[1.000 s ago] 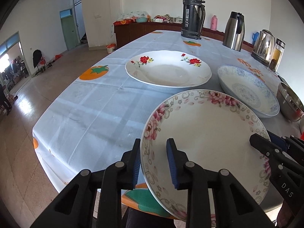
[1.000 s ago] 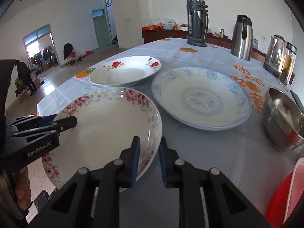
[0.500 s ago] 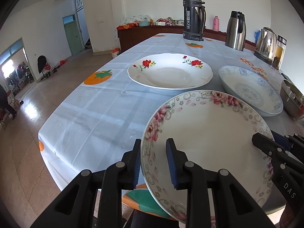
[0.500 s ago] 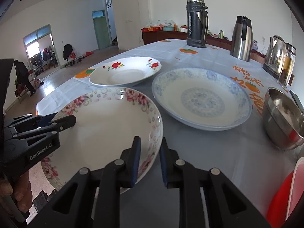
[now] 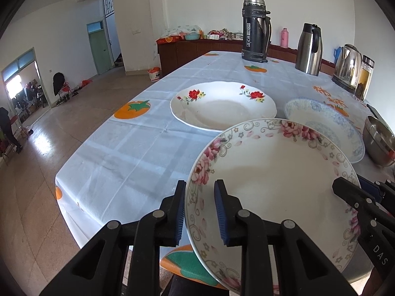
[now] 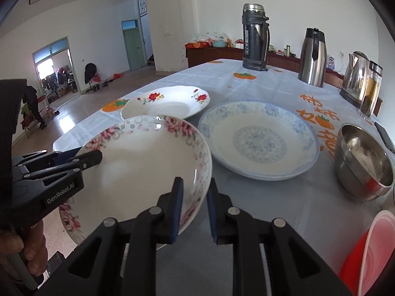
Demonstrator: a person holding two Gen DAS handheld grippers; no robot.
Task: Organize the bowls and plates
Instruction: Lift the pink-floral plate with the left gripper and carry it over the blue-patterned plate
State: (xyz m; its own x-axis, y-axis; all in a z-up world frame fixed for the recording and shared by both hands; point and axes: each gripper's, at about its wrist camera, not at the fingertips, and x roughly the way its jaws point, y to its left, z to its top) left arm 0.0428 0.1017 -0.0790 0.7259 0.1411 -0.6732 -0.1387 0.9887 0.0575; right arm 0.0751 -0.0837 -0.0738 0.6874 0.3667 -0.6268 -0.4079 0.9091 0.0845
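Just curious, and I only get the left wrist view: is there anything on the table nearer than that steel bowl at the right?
Observer: Yes, a red and pink container, cut off by the picture's edge, sits nearer than the steel bowl.
Visitor: Does the right claw really grip the flowered plate?
Observer: The right claw is shut on the pink-flowered plate, one finger inside its rim, one outside.
Visitor: And the blue plate?
Observer: The blue plate is empty, with a round pattern in its middle.

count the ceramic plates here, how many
3: the pink-flowered plate gripped at its rim by both grippers, the blue-patterned plate beside it, and the red-flowered plate behind. None looks hidden.
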